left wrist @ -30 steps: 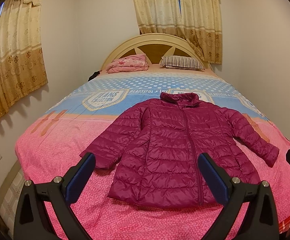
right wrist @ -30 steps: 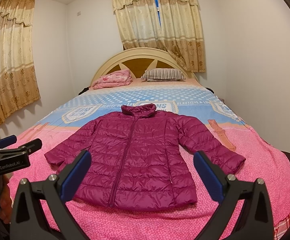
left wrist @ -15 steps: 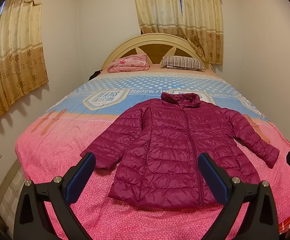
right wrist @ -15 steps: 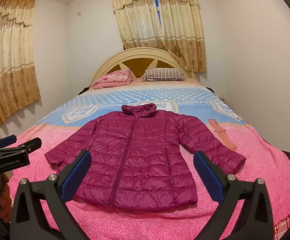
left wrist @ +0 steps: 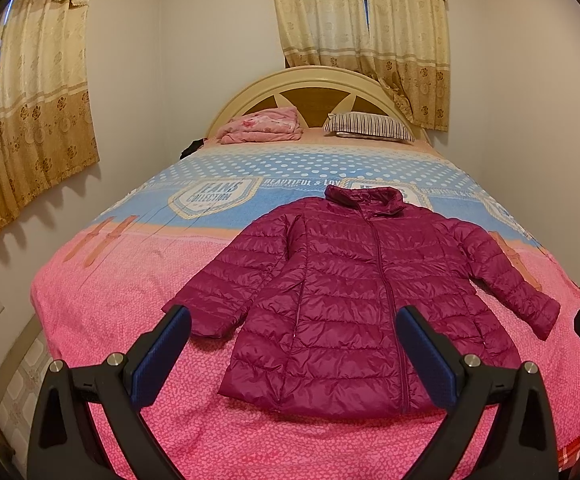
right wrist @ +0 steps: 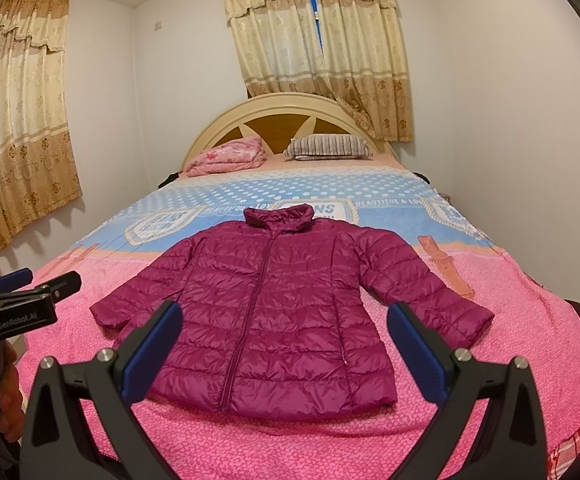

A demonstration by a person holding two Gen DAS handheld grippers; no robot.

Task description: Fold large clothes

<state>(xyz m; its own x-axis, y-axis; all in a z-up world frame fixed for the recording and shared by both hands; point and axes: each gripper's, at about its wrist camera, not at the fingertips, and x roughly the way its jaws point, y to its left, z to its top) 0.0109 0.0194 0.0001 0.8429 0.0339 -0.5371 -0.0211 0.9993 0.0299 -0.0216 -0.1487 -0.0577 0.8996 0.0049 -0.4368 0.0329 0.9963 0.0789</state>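
Bedspread print reads "JEANS COLLECTION", "BEAUTIFUL & LOV". Magenta quilted puffer jacket [left wrist: 353,300] zipped, flat, sleeves spread, on pink-and-blue bed [left wrist: 102,304], collar toward cream arched headboard [left wrist: 313,80]. Left gripper [left wrist: 293,352] and right gripper [right wrist: 284,346] both wide open, empty, above bed's foot. Left gripper's body marked "GenRobot.AI".

A magenta quilted jacket [left wrist: 353,296] is lying flat and zipped on the pink-and-blue bedspread [left wrist: 110,300], sleeves spreading outward, collar pointing toward the headboard [left wrist: 313,80]. The left gripper [left wrist: 293,344] is hovering above the near hem, jaws standing wide apart. A folded pink blanket [left wrist: 262,126] and a striped pillow [left wrist: 369,127] are resting by the headboard.
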